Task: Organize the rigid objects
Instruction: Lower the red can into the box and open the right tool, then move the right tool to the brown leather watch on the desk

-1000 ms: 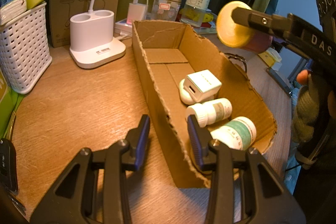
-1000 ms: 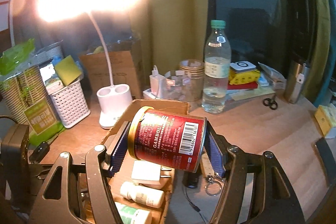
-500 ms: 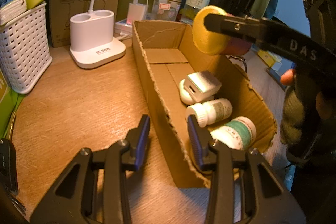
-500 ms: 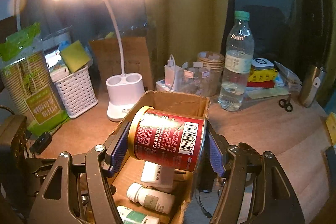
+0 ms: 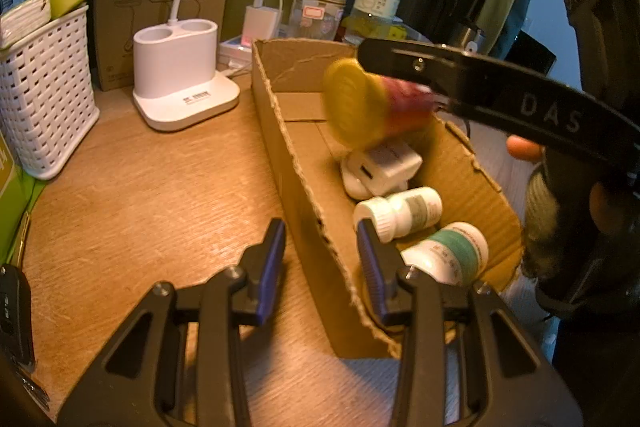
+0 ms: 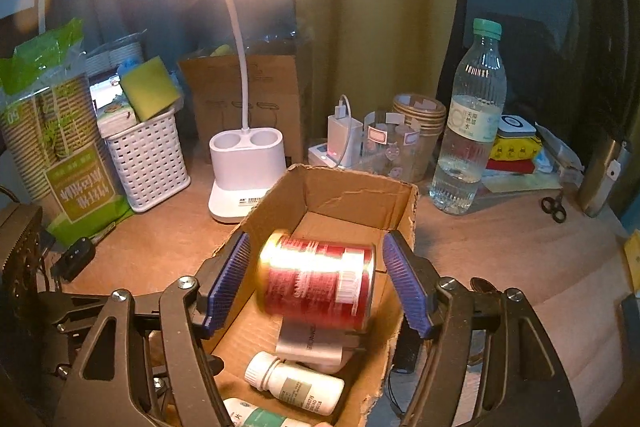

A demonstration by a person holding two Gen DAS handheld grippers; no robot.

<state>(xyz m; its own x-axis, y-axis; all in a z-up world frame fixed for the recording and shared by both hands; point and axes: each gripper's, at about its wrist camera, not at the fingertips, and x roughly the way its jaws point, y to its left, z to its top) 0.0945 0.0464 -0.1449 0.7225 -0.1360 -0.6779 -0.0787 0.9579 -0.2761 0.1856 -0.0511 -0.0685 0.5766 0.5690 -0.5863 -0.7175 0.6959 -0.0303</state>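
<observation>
Can (image 6: 316,279), red cylinder, blurred, in cardboard box (image 6: 356,195) w/ pill bottles (image 6: 296,383); right gripper (image 6: 316,281) jaws opening, clear of can; left gripper (image 5: 322,259) clamped on box wall.

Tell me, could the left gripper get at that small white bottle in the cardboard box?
Probably yes. The left gripper straddles the box wall, and the white bottle lies uncovered just past its inner finger; only that wall is in the way.

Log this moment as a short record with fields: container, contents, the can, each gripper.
container: open brown cardboard box on wooden table
contents: white charger cube, two white pill bottles
can: red metal can with gold lid, blurred, over the box, pads clear of it
right gripper: jaws opening, can between them
left gripper: straddles the box's near wall
</observation>
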